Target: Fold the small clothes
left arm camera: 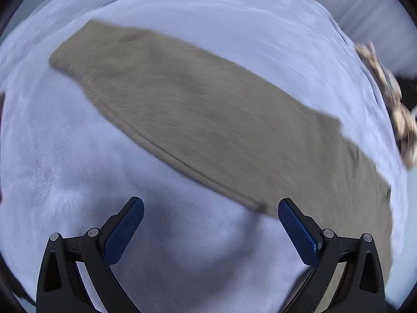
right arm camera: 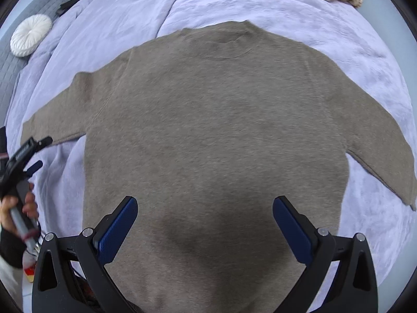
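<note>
Taupe sweater (right arm camera: 213,135) lies flat, sleeves out, on the lavender blanket (right arm camera: 351,52); right gripper (right arm camera: 205,230) hovers spread above its hem, left gripper (left arm camera: 211,232) spread beside one sleeve.

lilac blanket (right arm camera: 351,52), taupe sweater (right arm camera: 213,130) spread flat

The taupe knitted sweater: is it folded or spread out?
Spread out: the taupe knitted sweater lies flat on the lilac blanket, both sleeves extended.

Taupe sweater (right arm camera: 208,135) on lavender blanket (right arm camera: 338,39); blue-padded black fingers (right arm camera: 117,232)
</note>
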### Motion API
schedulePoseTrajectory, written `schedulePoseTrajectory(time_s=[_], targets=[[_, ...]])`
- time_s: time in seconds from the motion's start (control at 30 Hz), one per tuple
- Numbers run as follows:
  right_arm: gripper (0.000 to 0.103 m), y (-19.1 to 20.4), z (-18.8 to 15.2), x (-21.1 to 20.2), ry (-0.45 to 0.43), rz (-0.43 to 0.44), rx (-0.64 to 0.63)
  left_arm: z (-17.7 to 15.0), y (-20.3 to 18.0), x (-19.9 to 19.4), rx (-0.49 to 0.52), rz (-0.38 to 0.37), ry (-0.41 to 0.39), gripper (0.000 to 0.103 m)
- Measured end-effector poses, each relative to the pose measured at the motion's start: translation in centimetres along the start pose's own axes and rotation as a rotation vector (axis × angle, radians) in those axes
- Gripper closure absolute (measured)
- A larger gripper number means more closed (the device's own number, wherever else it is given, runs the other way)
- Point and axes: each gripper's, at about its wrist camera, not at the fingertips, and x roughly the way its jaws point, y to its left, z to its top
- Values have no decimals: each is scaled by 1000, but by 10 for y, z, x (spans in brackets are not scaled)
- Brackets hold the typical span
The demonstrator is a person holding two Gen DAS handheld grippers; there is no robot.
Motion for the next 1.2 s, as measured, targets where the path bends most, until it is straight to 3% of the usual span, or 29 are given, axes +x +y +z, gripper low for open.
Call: schedulePoseTrajectory(time_s=[0.13,0.23,0.3,0.33,0.37,0.43,0.53,0.67,0.77,0.9,1.0,1.1,1.2], targets=[[0,23,-6,13,41,-8,-58,29,33,19,-139,-65,-41,0],[0,37,-10,18,60,-13,-90,43,32,15,-139,-87,-128,4],[0,44,-12,20,65,-12,-102,48,28,9,-121,-79,-175,38],[0,47,-13,19,66,-10,-108,50,27,7,-116,-89,-176,69],[0,48,-14,19,65,-6,-113,53,27,6,-116,-113,-177,94],[0,51,-15,16,62,6,-124,59,29,-4,-114,-171,-205,95],[0,47,-15,8,38,12,-129,59,11,-33,-26,-206,-272,95],[0,30,-13,0,3,28,-78,53,-60,-77,157,-290,-341,95],[0,10,-12,-8,-18,37,-28,32,-139,-106,332,-390,-366,95],[0,-26,-13,-18,-52,60,66,-18,-250,-106,563,-488,-294,95],[0,-58,-14,-20,-66,71,151,-62,-309,-83,681,-499,-197,95],[0,-88,-19,-15,-60,69,230,-105,-346,-41,776,-420,-104,95],[0,-114,-27,-5,-36,66,302,-134,-355,-1,840,-325,-25,94]])
